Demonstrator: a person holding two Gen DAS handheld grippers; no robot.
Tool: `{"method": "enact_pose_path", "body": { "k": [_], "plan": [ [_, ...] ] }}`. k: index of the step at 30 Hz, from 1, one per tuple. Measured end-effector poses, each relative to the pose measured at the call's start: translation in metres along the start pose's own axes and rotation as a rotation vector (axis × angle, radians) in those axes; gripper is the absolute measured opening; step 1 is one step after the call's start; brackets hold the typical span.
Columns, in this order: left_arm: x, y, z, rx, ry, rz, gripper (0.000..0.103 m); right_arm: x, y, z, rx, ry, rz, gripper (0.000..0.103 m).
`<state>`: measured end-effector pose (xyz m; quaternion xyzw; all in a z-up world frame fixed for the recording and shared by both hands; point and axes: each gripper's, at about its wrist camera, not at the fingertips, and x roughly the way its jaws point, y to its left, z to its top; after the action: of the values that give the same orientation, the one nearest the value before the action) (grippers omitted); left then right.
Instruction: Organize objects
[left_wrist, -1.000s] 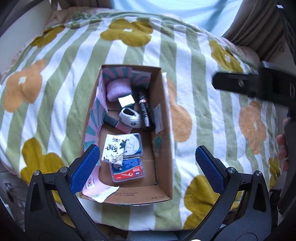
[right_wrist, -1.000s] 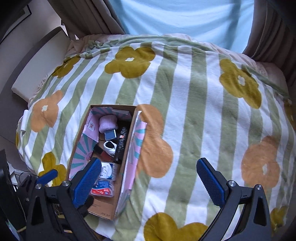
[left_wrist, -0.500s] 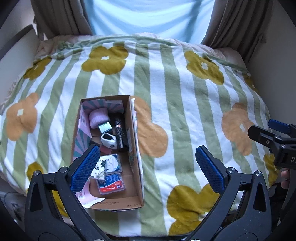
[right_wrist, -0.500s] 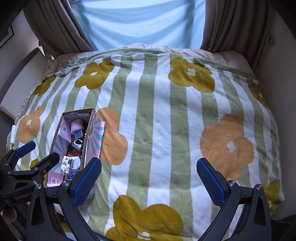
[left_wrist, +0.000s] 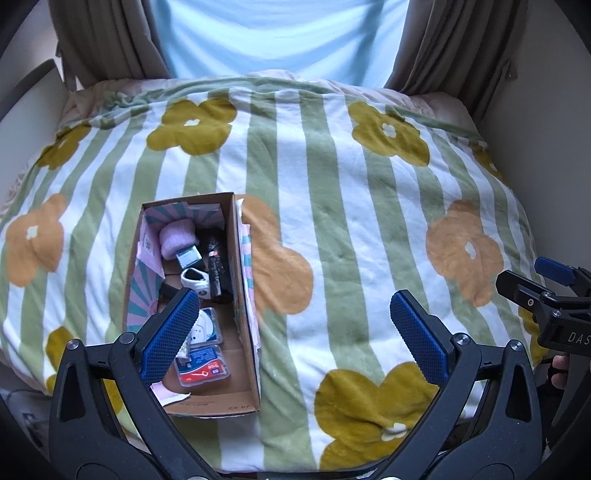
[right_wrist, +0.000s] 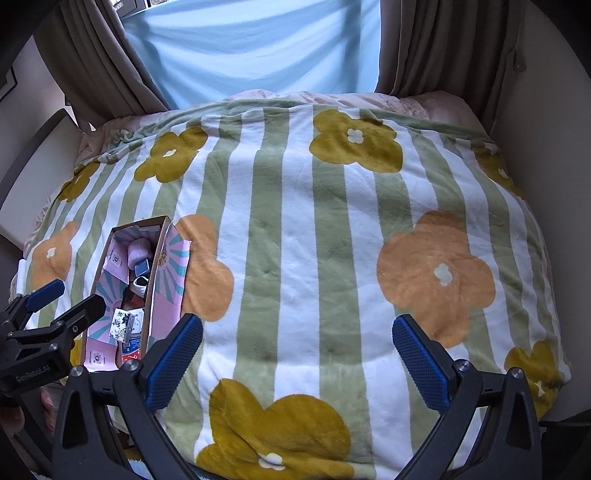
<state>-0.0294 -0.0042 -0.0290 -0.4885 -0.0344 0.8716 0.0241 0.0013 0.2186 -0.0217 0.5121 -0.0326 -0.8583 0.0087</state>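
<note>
L gripper (left_wrist: 295, 332) & R gripper (right_wrist: 297, 360) both spread wide, empty, above blanket (left_wrist: 332, 221); cardboard box (left_wrist: 245, 295) holds small items.

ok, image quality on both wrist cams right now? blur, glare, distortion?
Left wrist: sharp, no motion blur; strong fisheye bowing at the blanket edges, dark corner vignette; cardboard box interior shaded but readable. Right wrist: also sharp; backlit blue curtain is bright but not blown out, box small and foreshortened at far left; both grippers' frames block the bottom.

One cardboard box (left_wrist: 246, 332) — two plastic cases (left_wrist: 202, 367) inside — one blanket (left_wrist: 332, 221).
</note>
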Motion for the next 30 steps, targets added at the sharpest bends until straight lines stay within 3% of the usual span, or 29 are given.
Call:
{"method": "enact_pose_path", "body": {
  "k": [30],
  "plan": [
    [-0.006,-0.014,0.005,0.046,-0.016,0.035,0.103,-0.008,-0.011,0.007,0.016,-0.023,-0.008,0.102]
  ]
}}
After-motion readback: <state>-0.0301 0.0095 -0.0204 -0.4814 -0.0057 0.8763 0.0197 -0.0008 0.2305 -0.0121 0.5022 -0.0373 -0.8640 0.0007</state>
